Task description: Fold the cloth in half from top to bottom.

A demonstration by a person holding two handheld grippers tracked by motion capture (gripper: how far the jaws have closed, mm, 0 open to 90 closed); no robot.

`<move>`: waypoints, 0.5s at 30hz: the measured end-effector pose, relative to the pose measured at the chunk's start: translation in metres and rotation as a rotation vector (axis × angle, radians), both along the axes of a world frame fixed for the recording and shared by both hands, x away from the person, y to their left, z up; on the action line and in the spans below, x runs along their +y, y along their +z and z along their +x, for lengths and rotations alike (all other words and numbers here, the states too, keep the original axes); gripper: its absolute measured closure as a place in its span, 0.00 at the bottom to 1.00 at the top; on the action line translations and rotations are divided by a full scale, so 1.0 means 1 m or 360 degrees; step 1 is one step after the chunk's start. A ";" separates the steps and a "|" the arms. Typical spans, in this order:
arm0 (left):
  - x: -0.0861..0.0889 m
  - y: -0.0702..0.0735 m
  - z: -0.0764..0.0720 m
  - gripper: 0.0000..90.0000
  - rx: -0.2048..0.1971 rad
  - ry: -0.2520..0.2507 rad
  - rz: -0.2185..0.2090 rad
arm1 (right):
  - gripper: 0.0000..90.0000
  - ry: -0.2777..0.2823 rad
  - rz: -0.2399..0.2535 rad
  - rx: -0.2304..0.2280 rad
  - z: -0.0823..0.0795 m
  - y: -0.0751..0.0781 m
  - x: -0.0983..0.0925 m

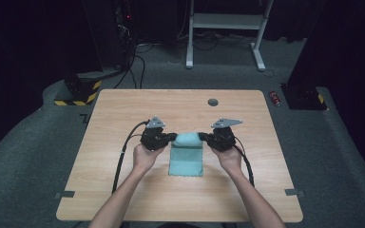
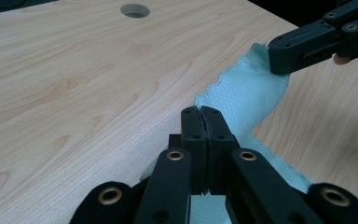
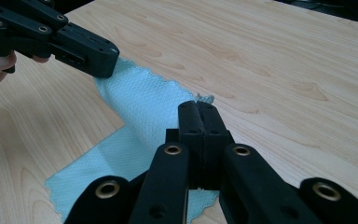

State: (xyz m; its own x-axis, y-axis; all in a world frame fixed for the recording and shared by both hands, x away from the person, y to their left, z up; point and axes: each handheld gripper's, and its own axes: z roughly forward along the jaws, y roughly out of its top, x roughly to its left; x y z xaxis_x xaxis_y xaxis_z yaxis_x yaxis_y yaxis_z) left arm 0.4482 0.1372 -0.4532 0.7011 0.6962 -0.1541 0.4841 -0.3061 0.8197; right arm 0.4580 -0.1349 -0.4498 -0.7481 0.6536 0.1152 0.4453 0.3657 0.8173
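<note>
Teal cloth (image 1: 186, 154) lies near the middle of the desk (image 1: 123, 190), its far edge lifted off the wood and strung between the two grippers while the near part lies flat. From the high view the pinched corners are hidden under the black gripper bodies, so the cloth's far edge shows as a small raised hump between them. The left gripper (image 2: 200, 112) has its fingers pressed together on one far corner; in its own view the fingers cover the corner itself, leaving a scalloped hem running away toward the right gripper (image 3: 198, 106). That one is likewise clamped on the other far corner, a tiny frayed tip poking out past its fingertips. Each gripper view cuts off the cloth's near end behind the finger linkages.

The cloth's near hem stops well short of the desk's front edge. Bare wood lies open on both sides and beyond the grippers, up to a round cable hole (image 1: 213, 102) near the far edge. Both forearms come in over the front edge, cables trailing beside them.
</note>
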 end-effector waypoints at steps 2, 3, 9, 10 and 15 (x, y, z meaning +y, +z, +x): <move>0.000 -0.001 0.000 0.99 -0.0005 -0.0004 0.0004 | 1.00 0.0001 0.0011 0.0002 -0.001 -0.001 0.000; -0.001 -0.001 -0.001 0.99 -0.0006 -0.0004 0.0004 | 1.00 0.0002 0.0013 0.0003 -0.001 -0.002 -0.001; -0.002 -0.002 -0.004 0.99 -0.0010 -0.0017 0.0021 | 1.00 0.0008 0.0024 0.0010 -0.003 -0.004 -0.003; -0.002 -0.002 -0.004 0.99 -0.0010 -0.0016 0.0021 | 1.00 0.0007 0.0027 0.0011 -0.004 -0.004 -0.003; -0.003 -0.003 -0.007 0.99 -0.0005 -0.0019 0.0024 | 1.00 0.0013 0.0023 0.0012 -0.006 -0.004 -0.003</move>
State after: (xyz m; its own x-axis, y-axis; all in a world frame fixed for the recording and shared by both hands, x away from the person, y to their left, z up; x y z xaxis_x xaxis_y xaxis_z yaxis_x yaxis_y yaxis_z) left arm 0.4411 0.1346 -0.4566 0.7099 0.6899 -0.1414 0.4779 -0.3244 0.8163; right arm 0.4524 -0.1377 -0.4542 -0.7523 0.6459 0.1300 0.4485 0.3574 0.8192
